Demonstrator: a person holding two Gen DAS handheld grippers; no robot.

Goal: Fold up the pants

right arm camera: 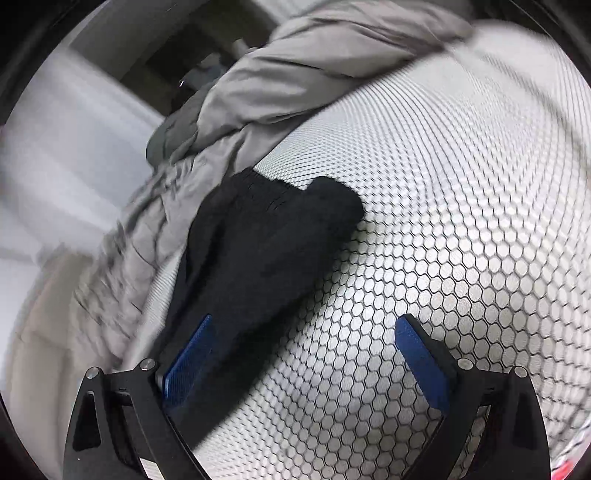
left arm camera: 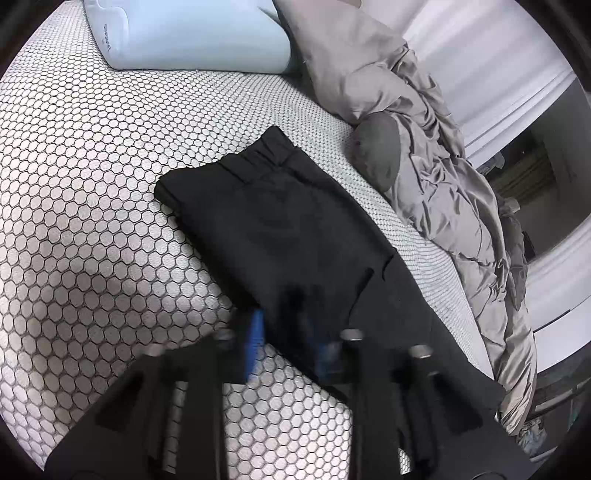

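The black pants [left arm camera: 273, 221] lie folded on the honeycomb-patterned mattress [left arm camera: 92, 229], waistband at the far end. My left gripper [left arm camera: 295, 332] is blurred at the near end of the pants, its blue pads [left arm camera: 255, 339] partly closed with the cloth edge between or just over them. In the right wrist view the same pants [right arm camera: 258, 251] lie ahead and to the left. My right gripper [right arm camera: 306, 332] is open wide; its left pad [right arm camera: 188, 358] sits under or against the near edge of the pants, and its right pad [right arm camera: 421, 358] is over bare mattress [right arm camera: 443, 240].
A pale blue pillow [left arm camera: 184, 33] lies at the far end of the mattress. A crumpled grey duvet [left arm camera: 443, 177] runs along the mattress edge beside the pants, also in the right wrist view [right arm camera: 295, 66]. White furniture and floor lie beyond it.
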